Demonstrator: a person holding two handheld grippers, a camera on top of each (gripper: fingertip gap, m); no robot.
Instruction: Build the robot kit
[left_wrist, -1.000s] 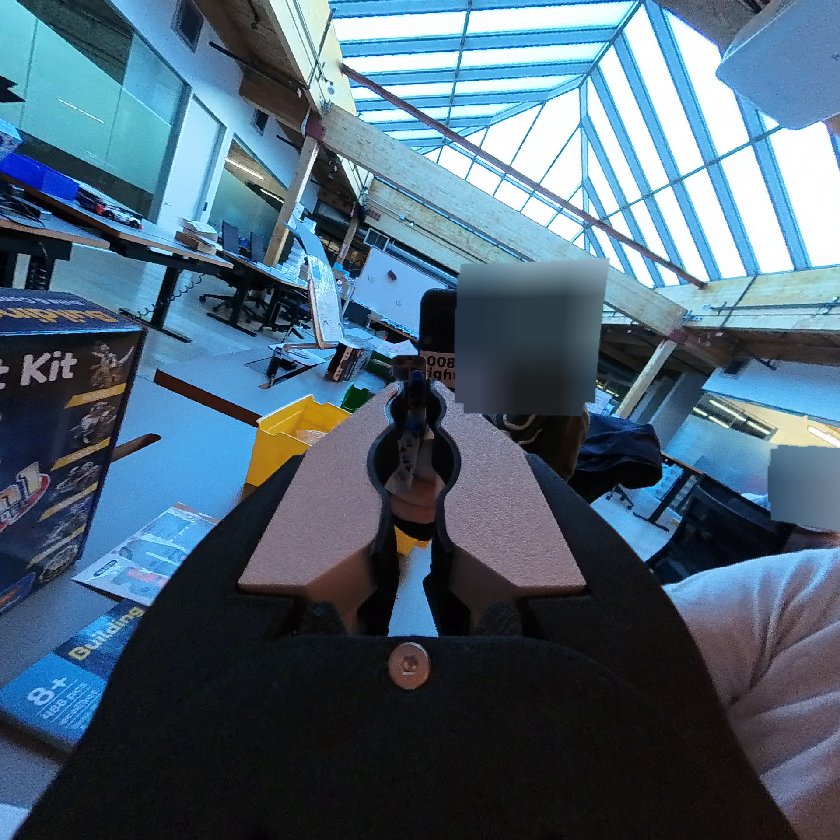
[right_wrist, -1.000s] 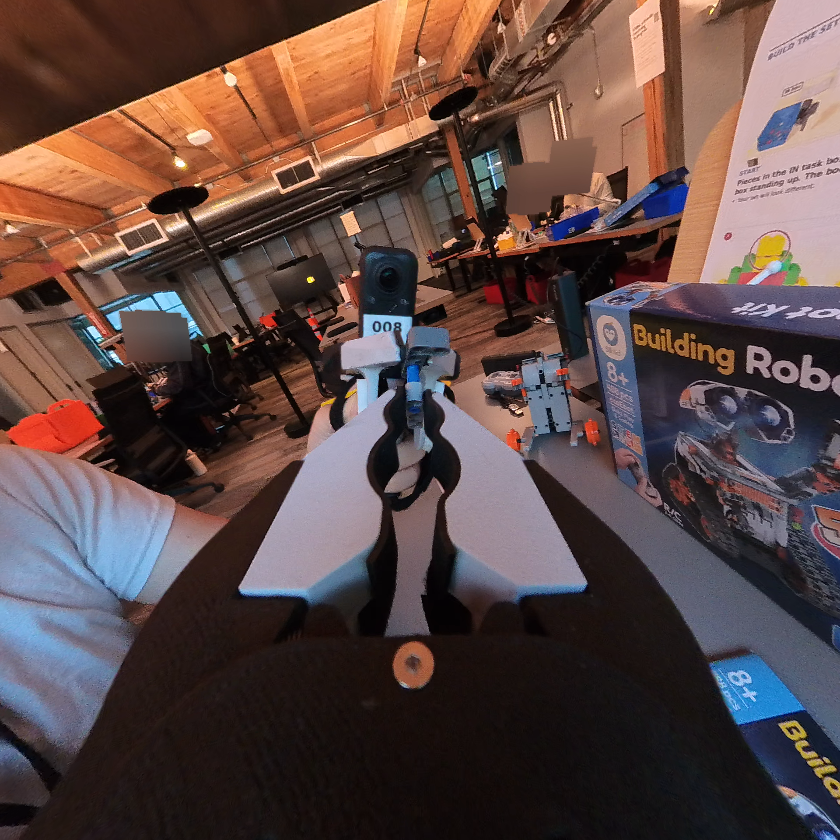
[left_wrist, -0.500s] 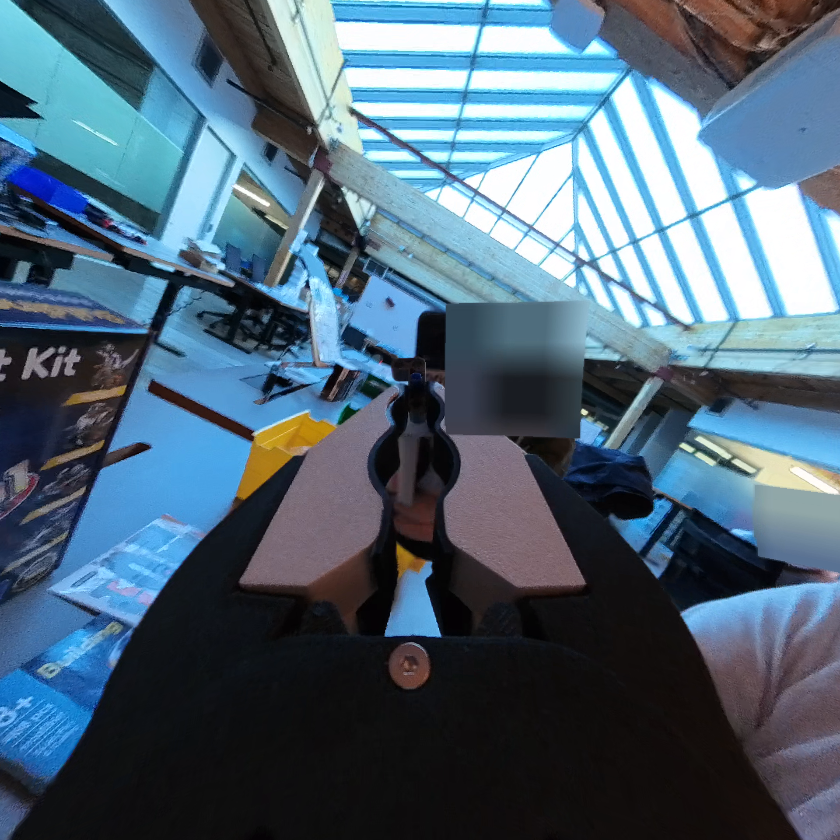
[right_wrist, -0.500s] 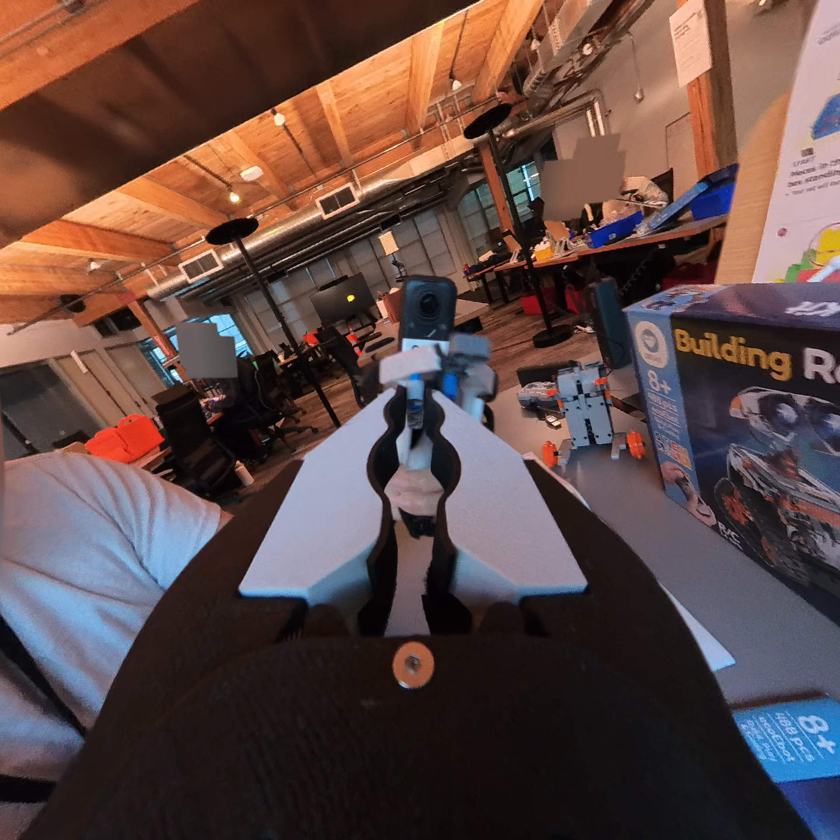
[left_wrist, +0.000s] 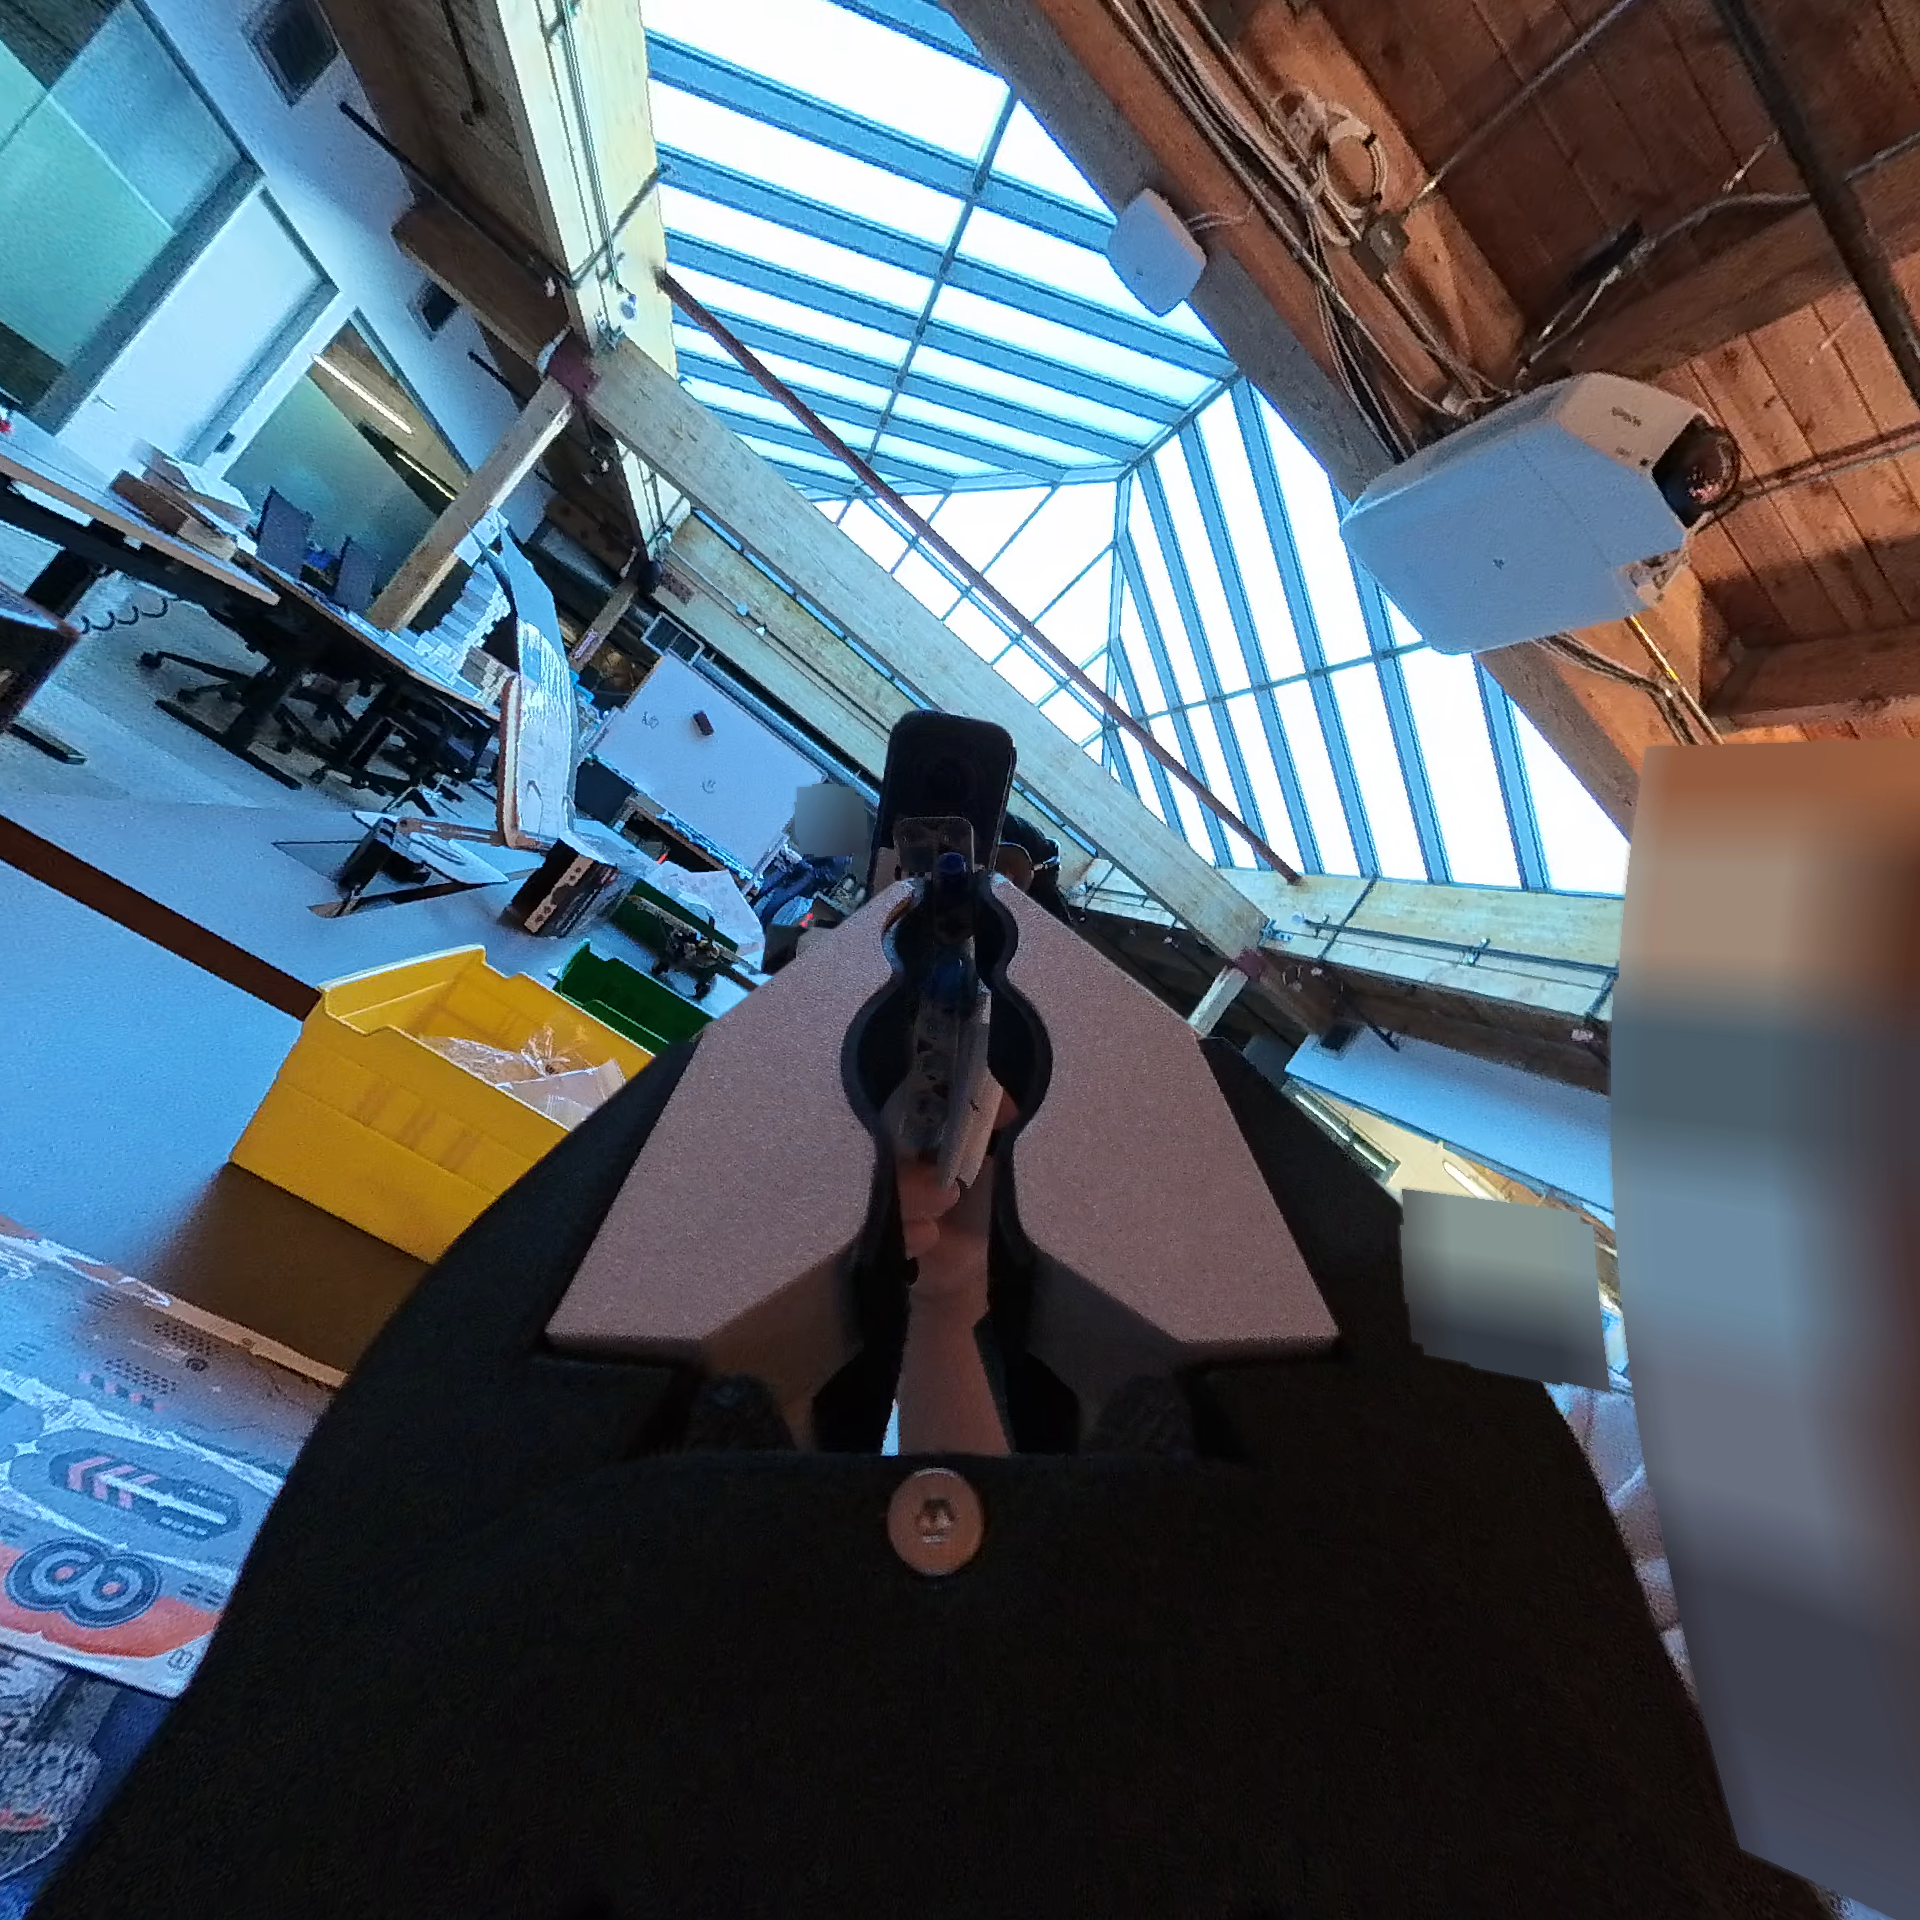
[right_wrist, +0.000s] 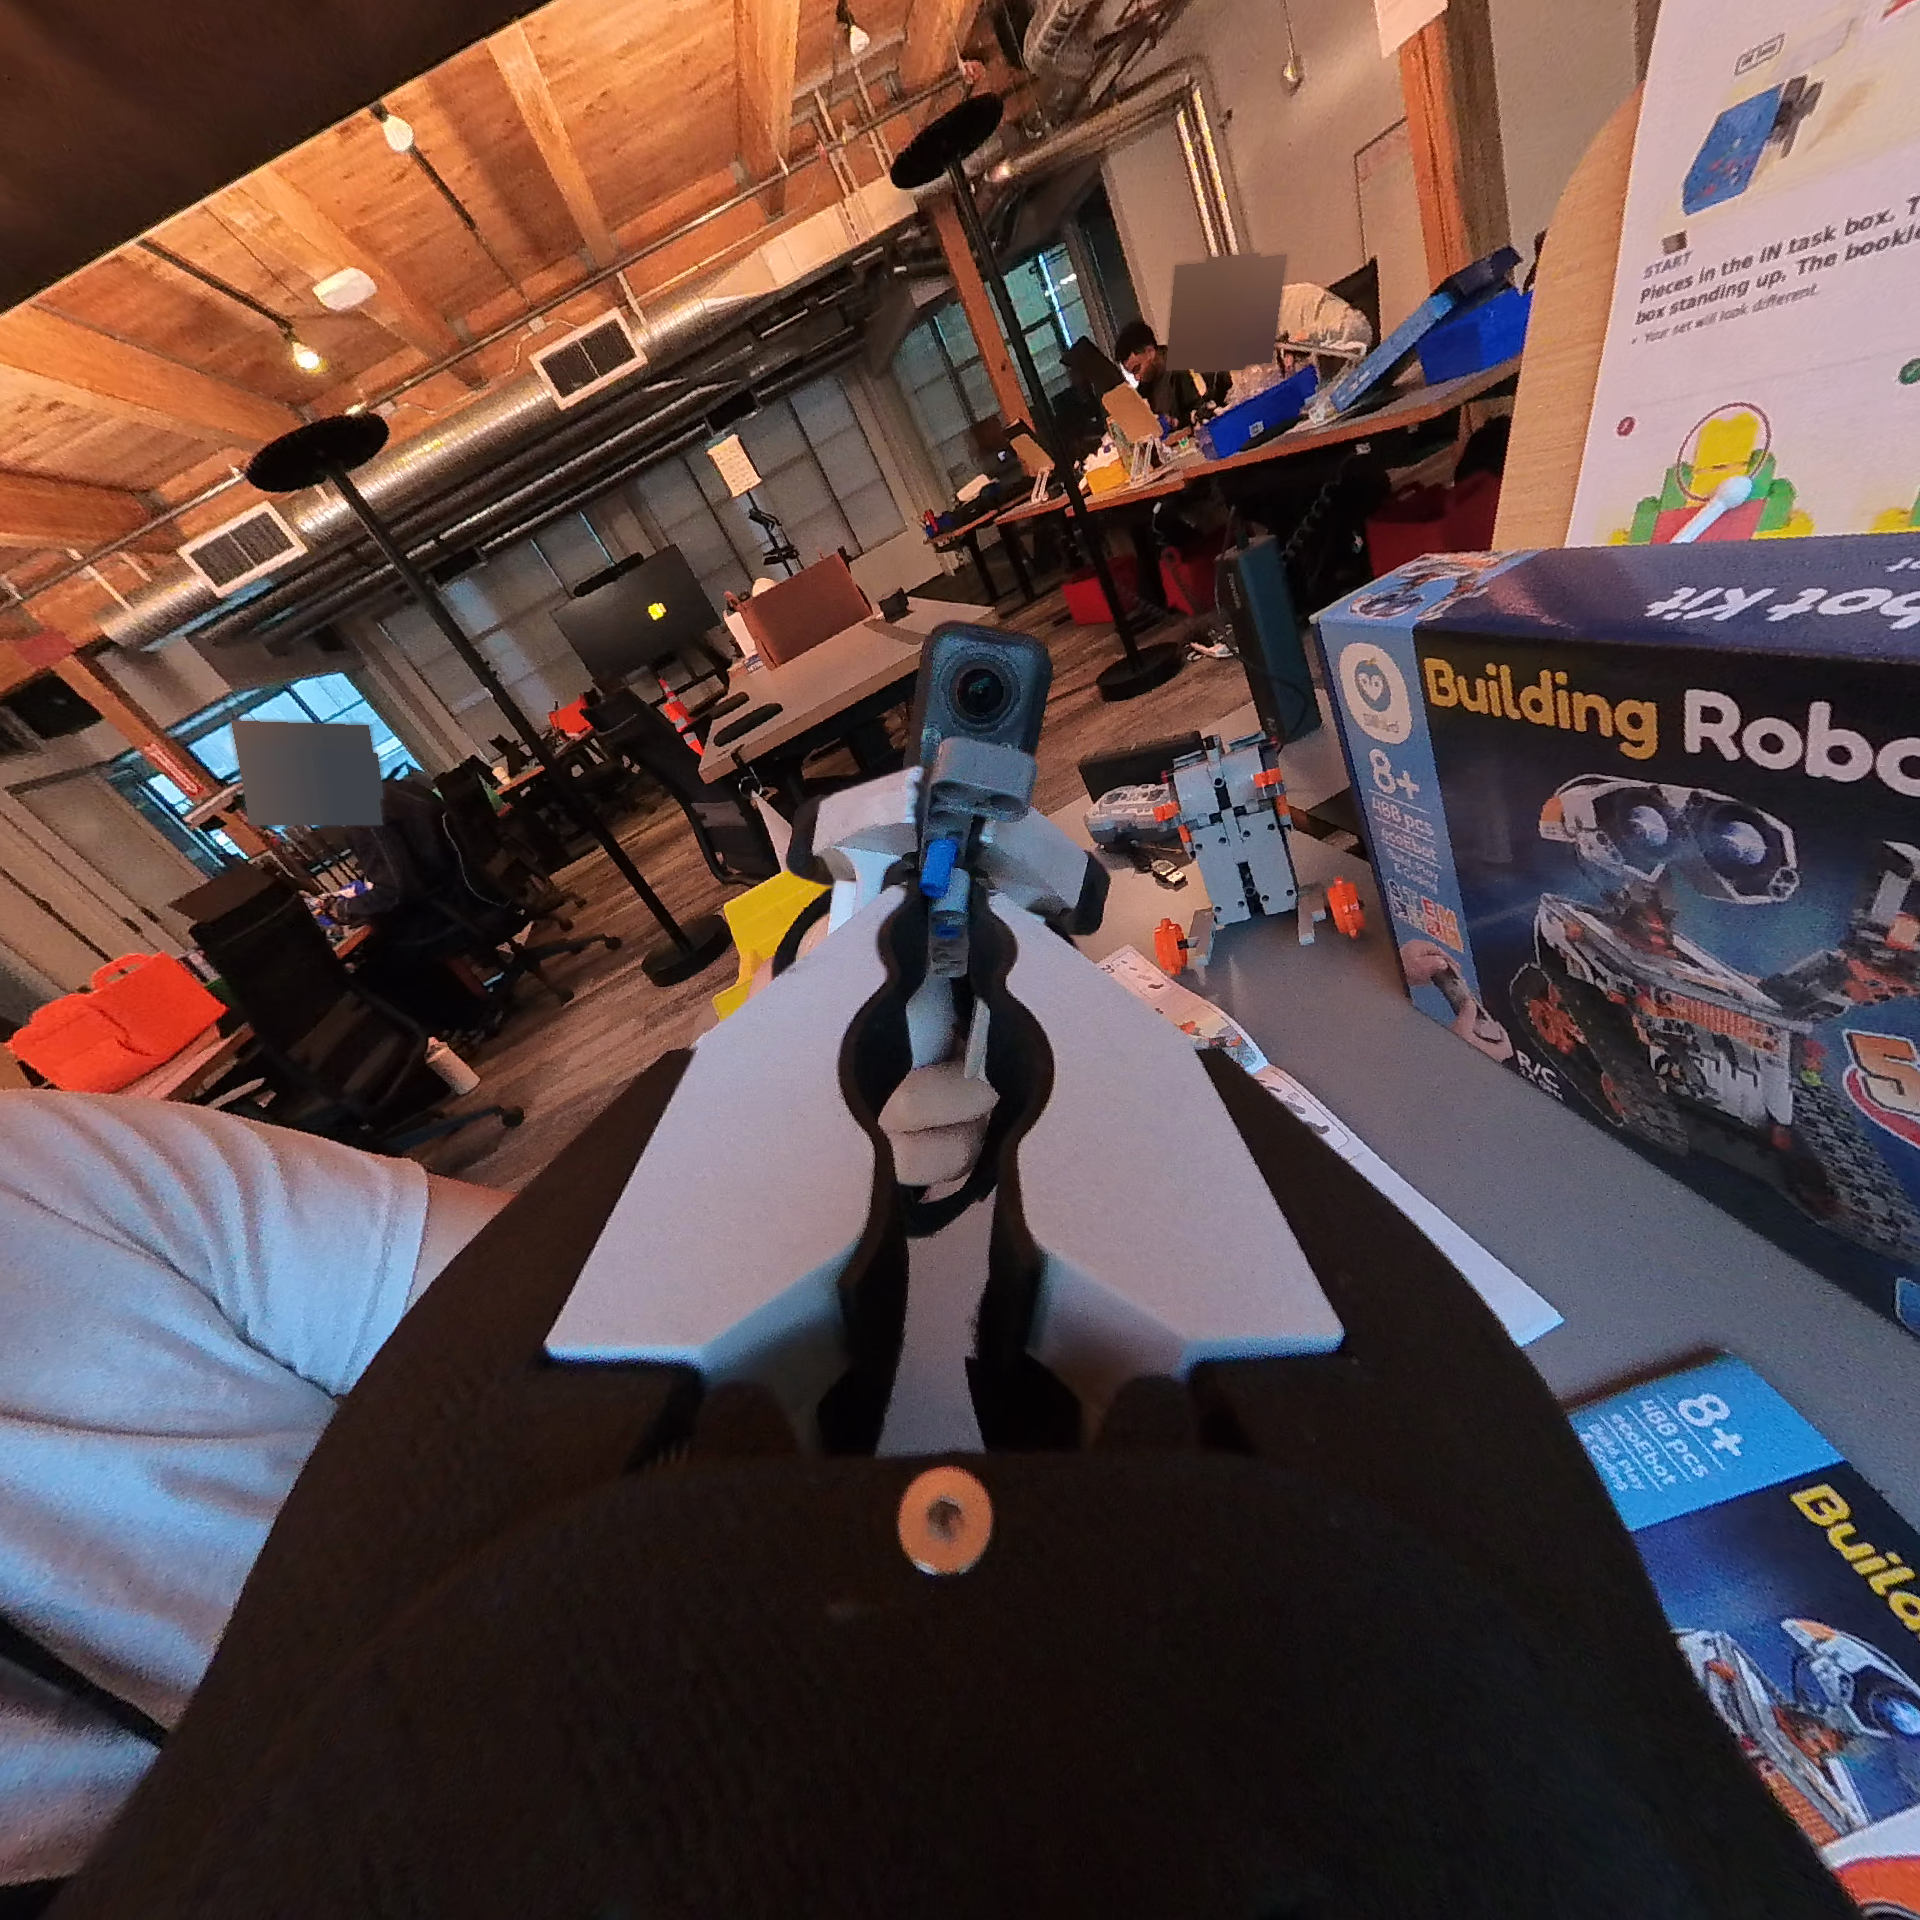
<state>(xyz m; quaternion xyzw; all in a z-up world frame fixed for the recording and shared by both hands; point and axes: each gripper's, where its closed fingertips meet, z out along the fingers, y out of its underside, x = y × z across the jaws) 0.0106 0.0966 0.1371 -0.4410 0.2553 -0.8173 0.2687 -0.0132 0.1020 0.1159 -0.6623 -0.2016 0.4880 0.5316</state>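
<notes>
Grey table (right_wrist: 1455, 1122) below — both grippers, left (left_wrist: 940, 914) and right (right_wrist: 945, 914), clamped tip-to-tip on grey brick assembly (right_wrist: 971, 790).

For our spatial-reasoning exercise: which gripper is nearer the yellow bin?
Left, probably. The left gripper has the yellow bin just beside its fingers; from the right gripper the bin shows beyond the left one.

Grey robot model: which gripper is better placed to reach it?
Right gripper, probably: the model stands just right of its tips; the left view misses it. Both are shut on grey parts.
</notes>
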